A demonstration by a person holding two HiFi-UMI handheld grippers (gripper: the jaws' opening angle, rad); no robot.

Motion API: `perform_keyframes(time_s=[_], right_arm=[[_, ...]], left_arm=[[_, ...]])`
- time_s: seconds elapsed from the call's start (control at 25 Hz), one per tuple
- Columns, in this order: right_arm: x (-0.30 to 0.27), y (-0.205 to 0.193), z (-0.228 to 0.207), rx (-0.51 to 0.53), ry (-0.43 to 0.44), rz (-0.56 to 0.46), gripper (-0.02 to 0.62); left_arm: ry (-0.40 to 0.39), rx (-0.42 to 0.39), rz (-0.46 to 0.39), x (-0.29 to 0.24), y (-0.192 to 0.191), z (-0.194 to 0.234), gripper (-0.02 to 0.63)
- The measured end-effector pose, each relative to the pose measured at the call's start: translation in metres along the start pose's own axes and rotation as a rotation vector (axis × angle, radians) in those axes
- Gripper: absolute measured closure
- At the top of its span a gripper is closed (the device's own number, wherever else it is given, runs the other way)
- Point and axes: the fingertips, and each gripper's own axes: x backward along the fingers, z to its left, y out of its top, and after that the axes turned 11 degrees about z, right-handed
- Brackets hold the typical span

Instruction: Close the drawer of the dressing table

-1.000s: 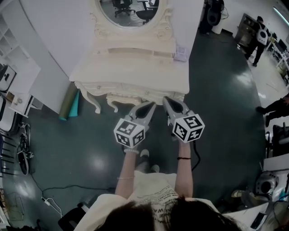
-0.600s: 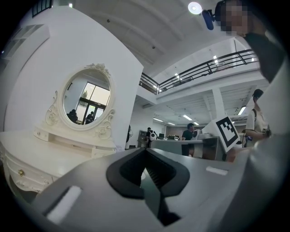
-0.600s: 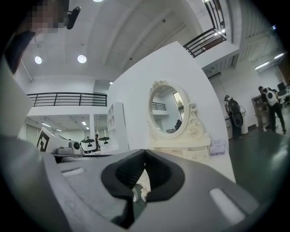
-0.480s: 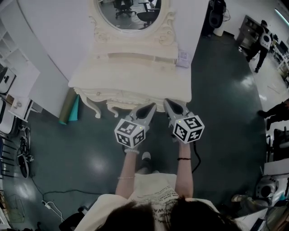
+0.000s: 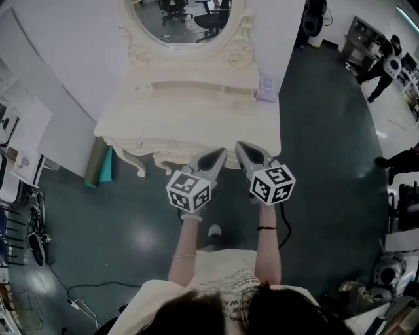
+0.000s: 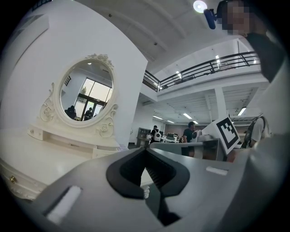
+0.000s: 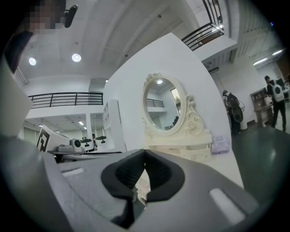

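At the dressing table (image 5: 190, 121) front: jaws closed, empty

Left gripper (image 5: 220, 152) and right gripper (image 5: 239, 146) pointed side by side at the drawer (image 5: 175, 156), each with jaws pressed together on nothing. Its front sat under the tabletop, inside hidden

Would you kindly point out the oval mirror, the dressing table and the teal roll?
oval mirror (image 5: 183, 19): head view, on the glass.
dressing table (image 5: 190, 121): head view, on its bare top.
teal roll (image 5: 106, 170): head view, on its middle.

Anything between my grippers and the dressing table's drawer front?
Nothing visible. The left gripper and right gripper, both shut, sit side by side at the drawer front under the dressing table top; contact can't be confirmed.
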Motion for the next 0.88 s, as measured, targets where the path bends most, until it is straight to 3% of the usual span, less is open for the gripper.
perform_keyframes(time_s=[0.88], right_arm=[[-0.056,0.02,-0.04,-0.021,-0.052,0.013,0.592]], left_arm=[[-0.063,0.001,0.0,-0.04,0.023,0.06,0.606]])
